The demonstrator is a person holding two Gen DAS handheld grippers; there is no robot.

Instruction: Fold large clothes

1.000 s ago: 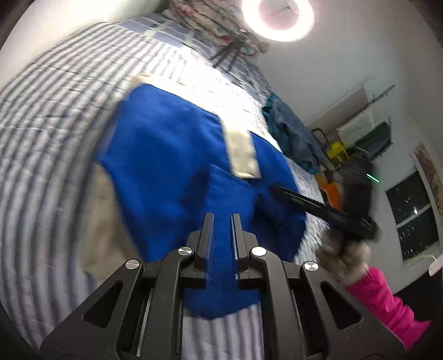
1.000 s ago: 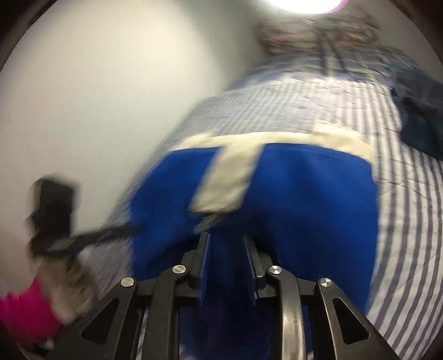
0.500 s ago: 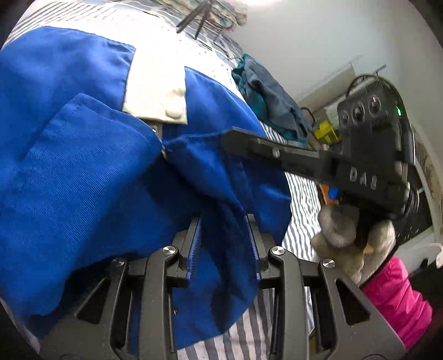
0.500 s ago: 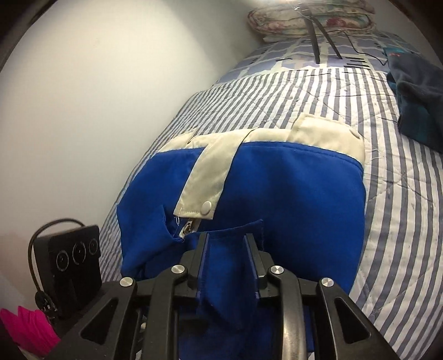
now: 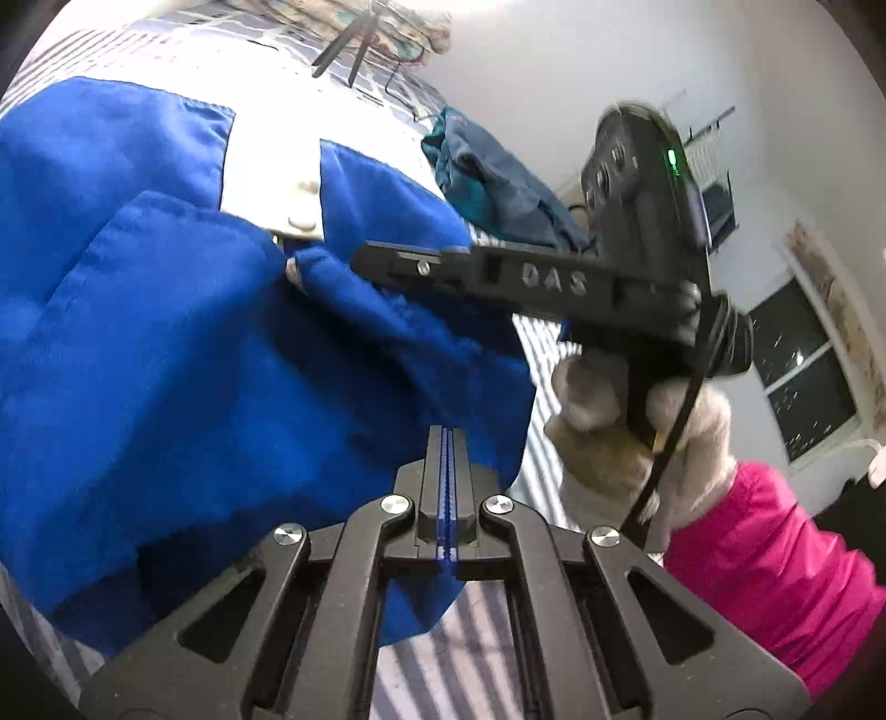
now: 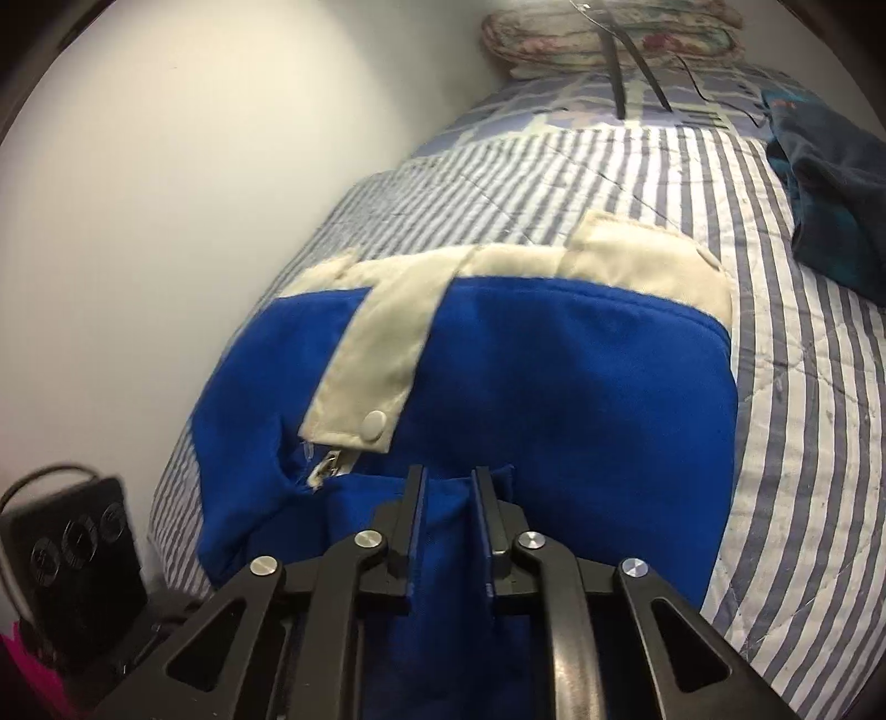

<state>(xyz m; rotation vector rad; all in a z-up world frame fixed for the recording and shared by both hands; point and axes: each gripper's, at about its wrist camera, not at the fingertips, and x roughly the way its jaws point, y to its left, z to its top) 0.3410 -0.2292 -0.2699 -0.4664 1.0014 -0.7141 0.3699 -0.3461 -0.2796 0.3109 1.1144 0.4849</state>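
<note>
A blue garment with cream trim and a snap button (image 6: 554,387) lies spread on the striped bed (image 6: 803,387); it also fills the left wrist view (image 5: 194,360). My left gripper (image 5: 447,437) is shut on a blue edge of the garment. My right gripper (image 6: 447,476) has its jaws partly apart with a fold of blue fabric between them, near the garment's near edge. The right gripper also shows from the side in the left wrist view (image 5: 387,260), held by a gloved hand, its fingertips over the garment.
A dark teal heap of clothes (image 6: 825,194) lies at the bed's right side. A floral pillow (image 6: 609,33) and tripod legs (image 6: 614,72) are at the bed's head. A white wall (image 6: 194,166) runs along the left. A window (image 5: 803,360) is beyond the bed.
My left gripper has closed from open onto the garment's blue edge. The right gripper has stayed over the near fold, its jaws about as far apart as before.
</note>
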